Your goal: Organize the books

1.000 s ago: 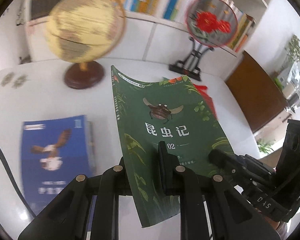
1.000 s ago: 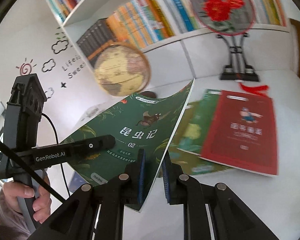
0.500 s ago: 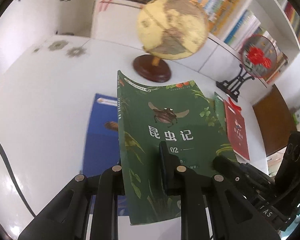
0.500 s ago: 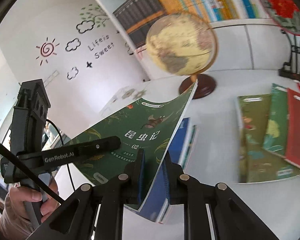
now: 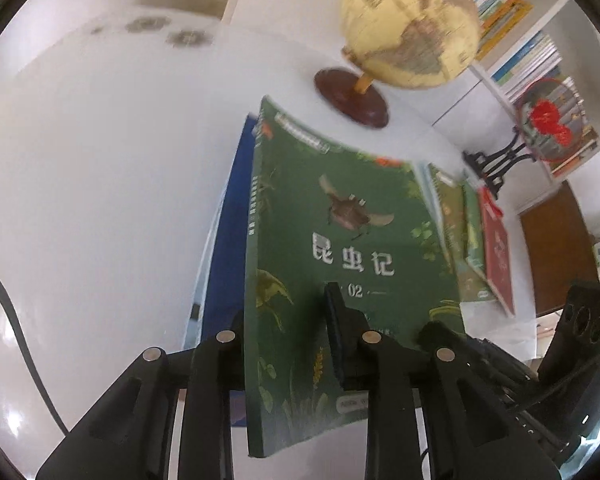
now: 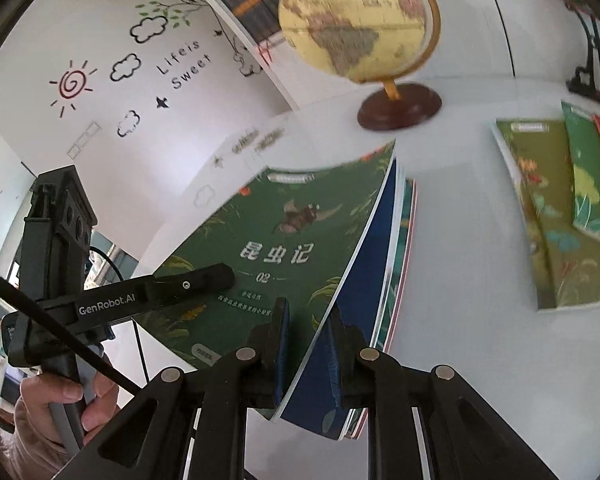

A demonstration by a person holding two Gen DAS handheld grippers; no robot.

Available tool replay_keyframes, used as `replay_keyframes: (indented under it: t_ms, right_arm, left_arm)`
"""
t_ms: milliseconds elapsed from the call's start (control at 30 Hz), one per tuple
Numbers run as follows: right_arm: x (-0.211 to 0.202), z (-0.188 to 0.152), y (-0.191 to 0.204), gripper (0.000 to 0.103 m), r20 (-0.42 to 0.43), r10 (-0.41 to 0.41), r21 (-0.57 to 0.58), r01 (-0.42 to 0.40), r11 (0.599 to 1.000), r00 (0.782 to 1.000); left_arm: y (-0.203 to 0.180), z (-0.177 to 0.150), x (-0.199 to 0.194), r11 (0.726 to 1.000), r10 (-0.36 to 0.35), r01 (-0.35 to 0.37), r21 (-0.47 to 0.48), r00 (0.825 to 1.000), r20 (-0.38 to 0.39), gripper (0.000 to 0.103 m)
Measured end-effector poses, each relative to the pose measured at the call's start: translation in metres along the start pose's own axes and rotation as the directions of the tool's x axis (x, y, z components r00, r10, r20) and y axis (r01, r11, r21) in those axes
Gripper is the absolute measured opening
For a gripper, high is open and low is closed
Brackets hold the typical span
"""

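A green insect book (image 5: 340, 264) is held in the air by both grippers, over a stack topped by a blue book (image 5: 224, 248) on the white table. My left gripper (image 5: 288, 320) is shut on the green book's near edge. My right gripper (image 6: 306, 320) is shut on the green book (image 6: 272, 256) at its right edge, with the blue book (image 6: 356, 292) showing underneath. Further right lie an olive book (image 6: 540, 216), a green book (image 6: 588, 184) and a red book (image 5: 498, 248), overlapping.
A yellow globe (image 5: 410, 28) on a brown base stands behind the books on the white table (image 5: 100, 184). A round red-flower fan on a black stand (image 5: 540, 128) is at the back right. Bookshelves line the wall.
Both grippers have carried the green book leftwards, from above the overlapping books on the right to over the blue book. Both stay shut on it.
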State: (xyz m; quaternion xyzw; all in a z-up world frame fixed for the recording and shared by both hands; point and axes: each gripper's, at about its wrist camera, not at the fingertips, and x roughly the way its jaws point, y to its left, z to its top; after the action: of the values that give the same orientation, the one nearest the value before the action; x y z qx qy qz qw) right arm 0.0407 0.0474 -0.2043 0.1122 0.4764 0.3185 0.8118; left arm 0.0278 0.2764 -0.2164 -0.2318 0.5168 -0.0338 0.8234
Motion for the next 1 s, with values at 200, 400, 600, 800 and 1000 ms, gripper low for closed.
replay_keyframes:
  t_ms: [200,400,600,800,1000]
  right_arm:
    - [0.009,-0.005,-0.003,0.016,-0.032,-0.005,0.022,0.005,1.000,0.999]
    - [0.015,-0.005,-0.013,0.016,-0.060,-0.003,0.063,0.007,0.998,0.998]
    - [0.014,-0.005,-0.020,0.016,-0.061,0.010,0.106,-0.003,0.994,0.998]
    - [0.015,-0.007,-0.020,0.017,-0.087,0.034,0.097,-0.025,0.995,0.996]
    - [0.012,-0.005,-0.028,0.053,-0.108,0.150,0.176,-0.129,0.976,0.983]
  left_arm:
    - [0.001,-0.004,0.002,0.999,0.037,-0.038,-0.017,0.999,-0.031,0.025]
    - [0.004,-0.006,0.002,0.995,0.095,-0.096,-0.014,0.994,-0.049,0.030]
    - [0.004,-0.003,0.003,0.993,0.115,-0.117,-0.026,0.992,-0.059,0.030]
    - [0.006,0.005,0.000,0.978,0.193,-0.197,-0.062,0.979,-0.073,0.041]
    - [0.009,0.012,-0.009,0.969,0.231,-0.235,-0.075,0.971,-0.058,0.066]
